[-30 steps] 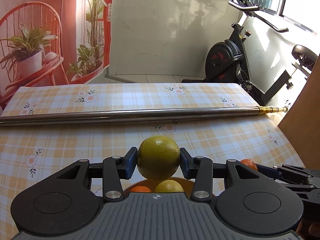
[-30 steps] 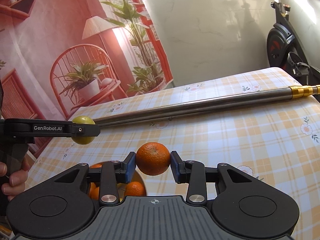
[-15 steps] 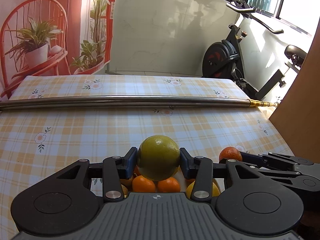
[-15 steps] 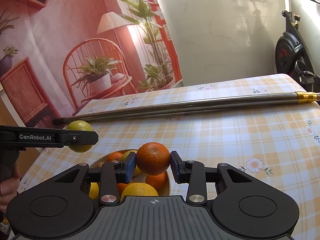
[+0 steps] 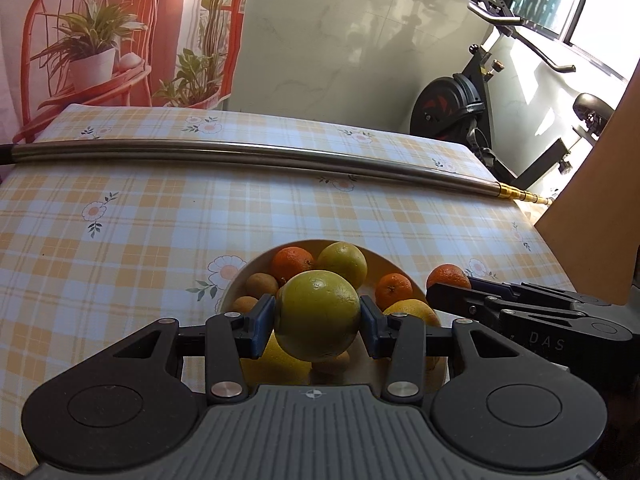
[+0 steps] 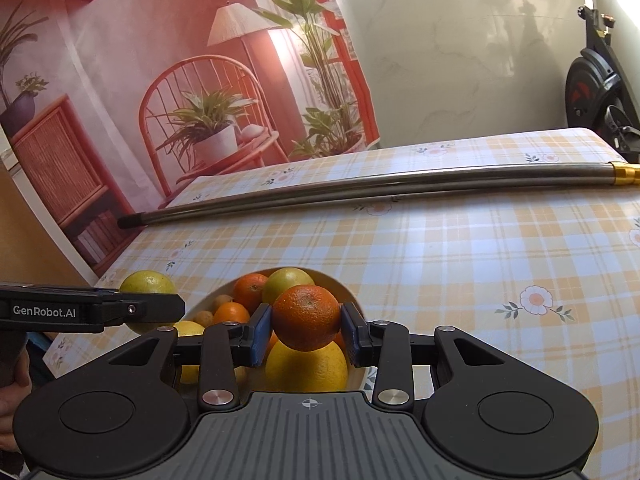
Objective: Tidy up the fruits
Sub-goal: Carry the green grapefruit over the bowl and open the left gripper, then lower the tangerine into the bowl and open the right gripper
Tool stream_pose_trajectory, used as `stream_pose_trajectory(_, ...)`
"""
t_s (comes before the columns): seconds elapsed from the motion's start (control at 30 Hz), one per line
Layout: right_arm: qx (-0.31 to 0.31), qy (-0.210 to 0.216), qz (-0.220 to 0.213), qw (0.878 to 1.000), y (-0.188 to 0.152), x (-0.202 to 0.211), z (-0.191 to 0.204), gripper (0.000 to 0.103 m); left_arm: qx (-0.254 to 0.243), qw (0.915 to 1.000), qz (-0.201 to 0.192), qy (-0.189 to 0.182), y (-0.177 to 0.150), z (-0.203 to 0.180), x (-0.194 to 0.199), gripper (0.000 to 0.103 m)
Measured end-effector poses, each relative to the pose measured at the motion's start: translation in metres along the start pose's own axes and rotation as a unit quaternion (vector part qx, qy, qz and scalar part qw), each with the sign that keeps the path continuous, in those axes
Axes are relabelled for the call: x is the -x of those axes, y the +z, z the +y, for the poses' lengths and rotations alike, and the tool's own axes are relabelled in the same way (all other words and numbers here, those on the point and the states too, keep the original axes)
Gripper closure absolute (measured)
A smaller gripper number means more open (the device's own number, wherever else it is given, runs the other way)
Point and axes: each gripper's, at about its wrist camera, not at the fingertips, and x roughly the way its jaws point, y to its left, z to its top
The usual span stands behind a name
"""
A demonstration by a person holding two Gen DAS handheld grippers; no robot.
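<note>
Fruits mostly fill the bowl [image 5: 404, 276]; my left claw [image 5: 317, 321] grips a green citrus [image 5: 317, 316], my right claw [image 6: 306, 329] an orange [image 6: 306, 317], both unplaced.

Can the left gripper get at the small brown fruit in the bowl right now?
Probably not: the left gripper is shut on a green citrus, so its jaws are full. The brown fruit in the bowl lies uncovered, though.

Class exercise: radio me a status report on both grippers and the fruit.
Left gripper shut on green citrus. Right gripper shut on orange. Both above fruit bowl.
</note>
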Motion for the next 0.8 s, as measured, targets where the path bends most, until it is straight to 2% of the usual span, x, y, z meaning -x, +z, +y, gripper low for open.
stream_pose_trajectory(0.43,-0.011,0.009,-0.002,1.000,-0.005,0.004,-0.003,0.069,0.034,0.9987,0.036,-0.011,-0.024,0.003,-0.003,0.056)
stream_pose_trajectory(0.8,-0.010,0.015,-0.004,1.000,-0.008,0.007,-0.002,0.069,0.013,0.9977,0.067,-0.004,-0.037,-0.006,-0.012,0.056)
